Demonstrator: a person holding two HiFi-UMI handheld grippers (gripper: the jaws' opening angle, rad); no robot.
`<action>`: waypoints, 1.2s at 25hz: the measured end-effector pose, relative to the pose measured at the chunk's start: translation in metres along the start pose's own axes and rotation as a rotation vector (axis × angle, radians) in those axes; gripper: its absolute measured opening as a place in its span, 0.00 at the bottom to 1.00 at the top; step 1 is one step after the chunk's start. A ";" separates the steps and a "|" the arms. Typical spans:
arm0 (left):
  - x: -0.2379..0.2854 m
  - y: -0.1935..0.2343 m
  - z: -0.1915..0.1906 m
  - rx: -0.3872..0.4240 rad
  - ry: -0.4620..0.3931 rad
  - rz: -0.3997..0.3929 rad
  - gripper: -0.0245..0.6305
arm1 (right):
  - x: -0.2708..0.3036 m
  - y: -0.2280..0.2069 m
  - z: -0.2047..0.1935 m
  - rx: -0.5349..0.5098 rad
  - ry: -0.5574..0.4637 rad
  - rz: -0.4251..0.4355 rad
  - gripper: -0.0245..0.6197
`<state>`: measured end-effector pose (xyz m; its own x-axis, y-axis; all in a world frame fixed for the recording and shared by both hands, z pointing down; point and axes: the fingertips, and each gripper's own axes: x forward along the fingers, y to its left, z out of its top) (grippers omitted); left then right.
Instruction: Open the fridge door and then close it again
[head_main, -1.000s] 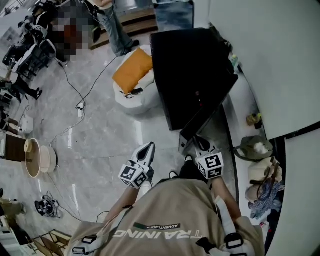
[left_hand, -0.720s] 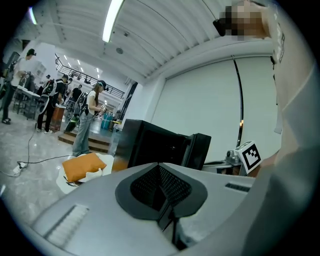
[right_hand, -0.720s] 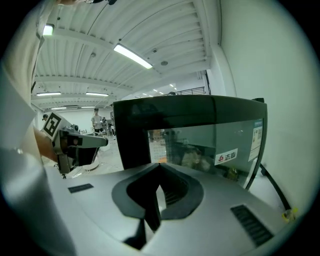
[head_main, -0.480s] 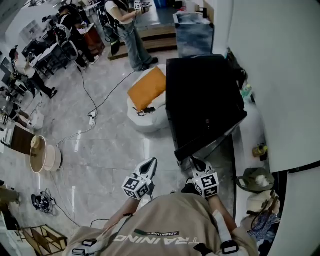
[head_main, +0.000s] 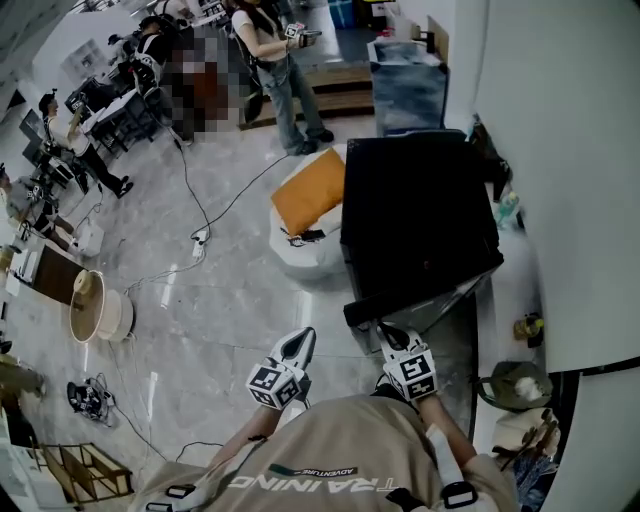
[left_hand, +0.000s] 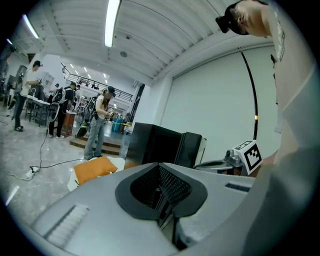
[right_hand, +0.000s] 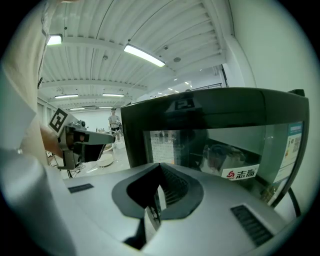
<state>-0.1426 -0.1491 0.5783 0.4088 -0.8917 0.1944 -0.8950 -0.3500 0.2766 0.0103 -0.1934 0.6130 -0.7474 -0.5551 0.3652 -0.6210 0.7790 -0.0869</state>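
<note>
The black fridge (head_main: 415, 210) stands against the white wall, its glass door (head_main: 425, 312) facing me and nearly flush with the body. My right gripper (head_main: 385, 332) is shut, its tips at the door's left corner. In the right gripper view the glass door (right_hand: 215, 150) fills the space just ahead of the shut right gripper (right_hand: 159, 196), with nothing held. My left gripper (head_main: 297, 346) hangs over the floor to the left of the fridge, shut and empty. From the left gripper (left_hand: 161, 187) the fridge (left_hand: 160, 145) shows from its side.
A white pouf with an orange cushion (head_main: 312, 192) sits left of the fridge. Cables (head_main: 195, 240) run across the marble floor, and a round wooden tub (head_main: 95, 312) stands far left. A person (head_main: 275, 60) stands behind; bags (head_main: 515, 385) lie at the right.
The fridge door has swung from an open angle back to nearly flush with the body. My right gripper followed its edge inward; the left gripper barely moved.
</note>
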 end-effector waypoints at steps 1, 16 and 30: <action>0.001 0.002 0.001 0.000 -0.002 0.006 0.04 | 0.003 -0.001 0.001 -0.002 -0.001 0.007 0.03; 0.010 0.009 0.008 -0.011 -0.017 0.097 0.04 | 0.030 -0.012 0.017 -0.039 -0.007 0.117 0.03; 0.044 0.011 0.004 -0.033 -0.007 0.164 0.04 | 0.053 -0.022 0.021 -0.072 0.004 0.227 0.03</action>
<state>-0.1351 -0.1936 0.5863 0.2568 -0.9381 0.2326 -0.9430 -0.1905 0.2729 -0.0207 -0.2464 0.6146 -0.8650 -0.3623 0.3471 -0.4185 0.9026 -0.1009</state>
